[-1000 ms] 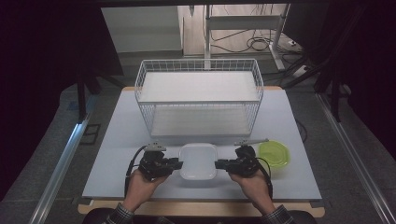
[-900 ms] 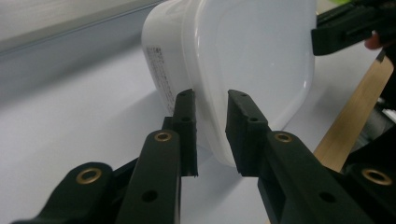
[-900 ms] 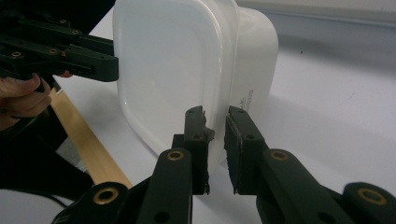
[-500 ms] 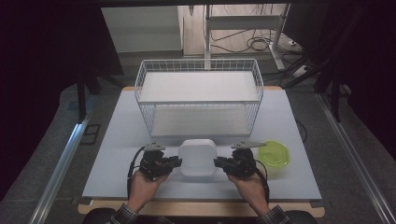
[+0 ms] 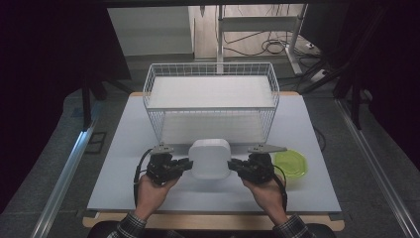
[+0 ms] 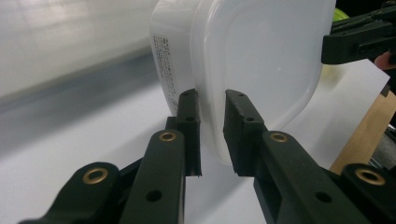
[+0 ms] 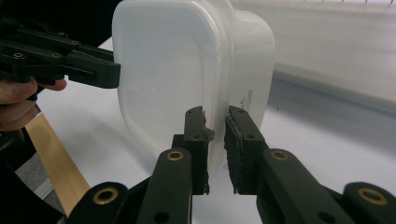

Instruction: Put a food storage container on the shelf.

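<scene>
While both grippers pinched its rim, 1 white plastic container (image 5: 210, 158) was tipped up on edge, just in front of the wire basket (image 5: 211, 101). A second earlier it had lain flat on the table (image 5: 124, 148); half a second earlier it was already rising. That change suggested the lift was under way and the container was probably heading for the basket behind it.

The left gripper (image 5: 184, 164) held the container's left rim, its jaws narrowed onto the thin lip, as the left gripper view (image 6: 211, 126) confirmed. The right gripper (image 5: 234, 166) held the opposite rim the same way, jaws nearly together around the plastic (image 7: 215, 140).

Counted: 1 white container, 1 wire basket, 1 lime-green lid or dish (image 5: 291, 163) lying just right of the container, touching the table, 2 grippers, and 2 hands in plaid sleeves.
</scene>
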A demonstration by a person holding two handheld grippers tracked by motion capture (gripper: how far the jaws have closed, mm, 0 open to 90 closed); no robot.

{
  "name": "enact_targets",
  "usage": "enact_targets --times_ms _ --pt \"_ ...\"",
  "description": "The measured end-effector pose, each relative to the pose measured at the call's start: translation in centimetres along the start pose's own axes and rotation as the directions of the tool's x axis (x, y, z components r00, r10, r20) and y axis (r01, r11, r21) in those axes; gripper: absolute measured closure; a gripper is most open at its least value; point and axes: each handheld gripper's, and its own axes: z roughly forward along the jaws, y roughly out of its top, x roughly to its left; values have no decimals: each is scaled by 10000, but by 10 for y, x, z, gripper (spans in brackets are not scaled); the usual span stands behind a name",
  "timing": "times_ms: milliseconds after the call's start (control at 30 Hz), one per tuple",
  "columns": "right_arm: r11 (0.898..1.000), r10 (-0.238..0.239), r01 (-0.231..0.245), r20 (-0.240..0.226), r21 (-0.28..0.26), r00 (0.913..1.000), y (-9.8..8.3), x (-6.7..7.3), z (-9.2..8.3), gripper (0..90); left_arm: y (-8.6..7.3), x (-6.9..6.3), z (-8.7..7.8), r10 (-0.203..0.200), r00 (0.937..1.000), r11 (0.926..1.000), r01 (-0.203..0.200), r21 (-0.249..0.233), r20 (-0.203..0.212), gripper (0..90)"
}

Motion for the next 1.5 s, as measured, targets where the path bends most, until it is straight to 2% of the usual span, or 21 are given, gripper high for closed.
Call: enact_targets --times_ms 433,567,767,833,967,1167,1267,1300,1333,1367,1400,1467,1500 --pt "9967 -444 447 63 -673 9990 37 2 -14 795 37 -5 -19 465 9984 9965 -485 -683 -307 771" --pt "9947 -496 495 14 -902 9988 53 3 -20 795 54 -7 -28 712 9965 9927 -751 -941 -444 772" --pt "9916 -618 612 -22 -1143 9981 73 4 -26 795 72 -8 -38 873 9947 9885 -933 -1194 -545 772" --pt "9910 -641 634 -21 -1180 9979 76 4 -27 794 75 -9 -40 853 9948 9880 -917 -1244 -560 772" --pt "9876 -755 747 -9 -1381 9971 93 6 -32 794 90 -10 -49 995 9925 9838 -1088 -1423 -708 772" --pt "9850 -797 792 32 -1534 9968 112 7 -35 792 107 -9 -56 923 9922 9823 -1044 -1552 -836 773" --pt "9831 -796 784 -5 -1652 9968 125 4 -36 792 121 -6 -60 874 9933 9809 -991 -1672 -760 774" --pt "9831 -796 784 -5 -1652 9968 125 4 -36 792 121 -6 -60 874 9933 9809 -991 -1672 -760 775" --pt "9823 -765 755 9 -1716 9971 132 4 -37 791 129 -5 -62 887 9930 9799 -1009 -1720 -775 775" --pt "9823 -765 755 9 -1716 9971 132 4 -37 791 129 -5 -62 887 9930 9799 -1009 -1720 -775 775" --pt "9801 -799 794 46 -1820 9968 141 3 -38 791 137 -5 -65 951 9921 9783 -1083 -1764 -818 775" --pt "9793 -822 821 72 -1850 9966 144 3 -39 791 142 -4 -66 999 9915 9777 -1134 -1768 -836 775" --pt "9783 -831 836 102 -1897 9965 152 2 -40 790 145 -4 -67 991 9913 9773 -1132 -1789 -862 775"
